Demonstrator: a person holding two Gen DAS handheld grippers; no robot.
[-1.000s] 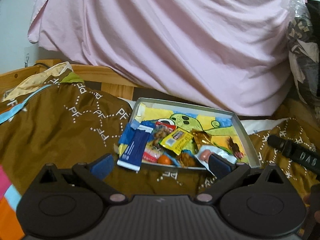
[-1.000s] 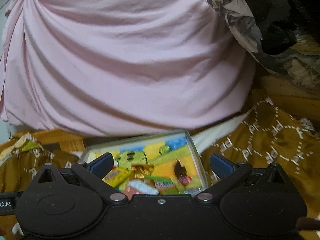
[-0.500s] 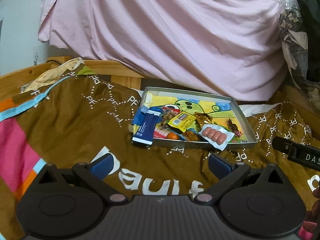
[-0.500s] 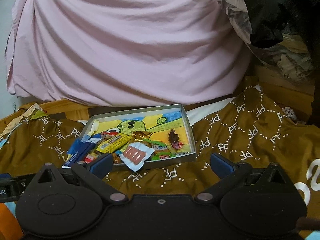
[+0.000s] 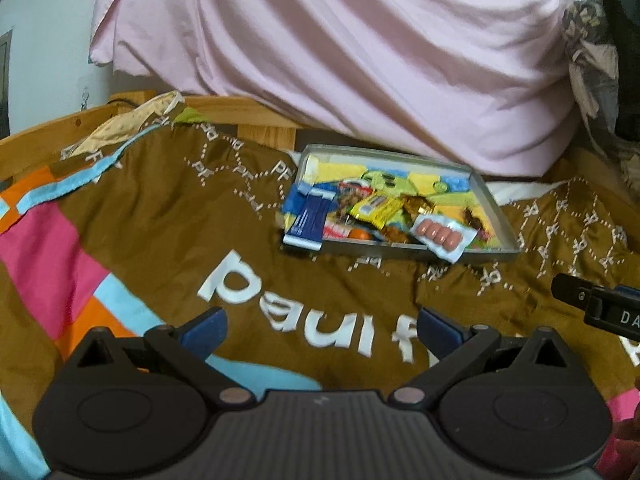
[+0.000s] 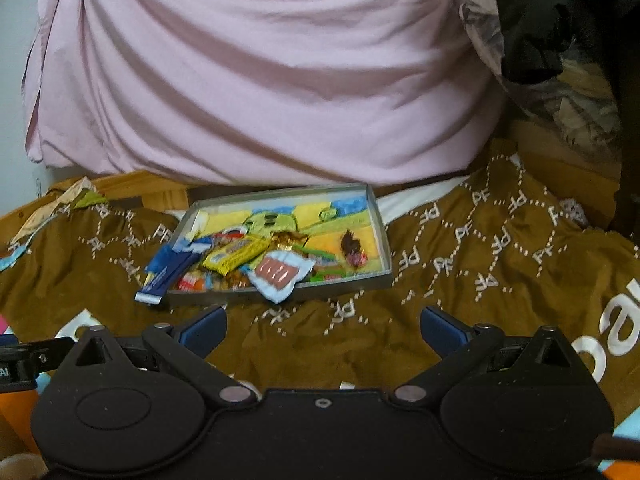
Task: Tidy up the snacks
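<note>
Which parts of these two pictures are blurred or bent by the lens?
Left wrist view: the snack tray is slightly soft, and dark corners show the fisheye edge. Right wrist view: the wrappers in the tray are smeared, unreadable; the brown blanket curves outward.

My left gripper (image 5: 322, 326) and right gripper (image 6: 323, 325) are black, with blue fingertips (image 5: 204, 328) and silver pivot screws.

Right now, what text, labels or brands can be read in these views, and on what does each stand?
"paul f", white letters, cut off: brown bedspread
"PF", repeated dotted monogram: same bedspread
"DA", cut off: right gripper, seen in the left wrist view
"AI", cut off: left gripper, seen in the right wrist view
Snack wrappers in the tray: too blurred to read
</note>
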